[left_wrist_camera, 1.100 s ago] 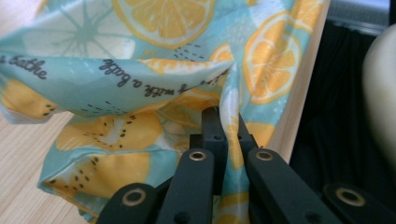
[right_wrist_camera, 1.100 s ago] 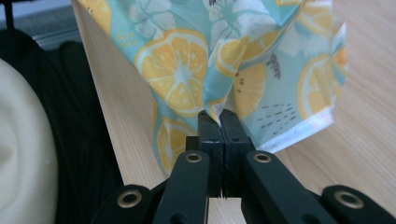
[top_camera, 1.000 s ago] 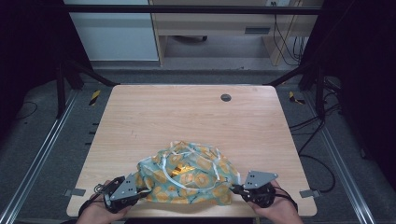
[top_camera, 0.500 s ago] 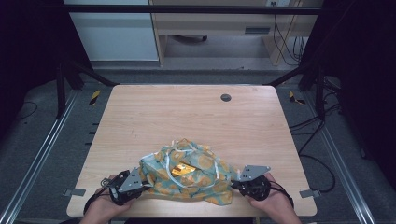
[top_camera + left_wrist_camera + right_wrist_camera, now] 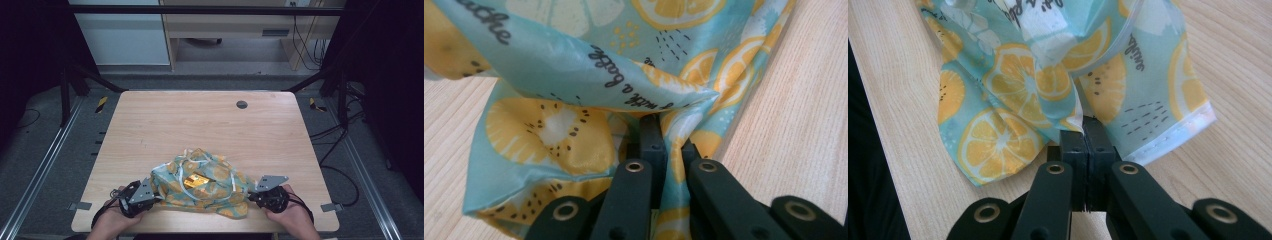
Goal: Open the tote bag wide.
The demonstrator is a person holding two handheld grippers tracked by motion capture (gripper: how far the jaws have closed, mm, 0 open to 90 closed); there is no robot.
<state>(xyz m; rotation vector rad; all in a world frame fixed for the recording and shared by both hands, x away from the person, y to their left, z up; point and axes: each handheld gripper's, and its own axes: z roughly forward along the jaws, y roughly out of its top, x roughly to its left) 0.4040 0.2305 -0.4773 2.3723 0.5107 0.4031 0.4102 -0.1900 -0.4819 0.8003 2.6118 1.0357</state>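
Two claws pinch the same citrus-print cloth (image 5: 200,185), one at each end. High view: the cloth lies bunched on the near part of the table (image 5: 200,120), close to the front edge, a small orange tag (image 5: 196,181) showing on top of the heap. The left claw (image 5: 150,192) bites its left end, the right claw (image 5: 255,195) its right end, with a hand behind each. Compared with a second ago, the bundle sits a little nearer the person and both hands have shifted slightly; the heap is no flatter or wider than before. Judgement: the spread has not started, only the grip is set.

Left gripper view: the left claw (image 5: 663,150) is pressed together on a fold of the cloth (image 5: 549,130), fabric wedged between the black jaws, a loose flap hanging over them, bare wood on both sides.

Right gripper view: the right claw (image 5: 1087,140) is clamped tight on a corner pleat of the cloth (image 5: 1013,85), and a hemmed edge (image 5: 1173,135) hangs free on the wood.

Judgement: with both ends held, the likely next step is to pull the hands apart or lift to open the cloth out.
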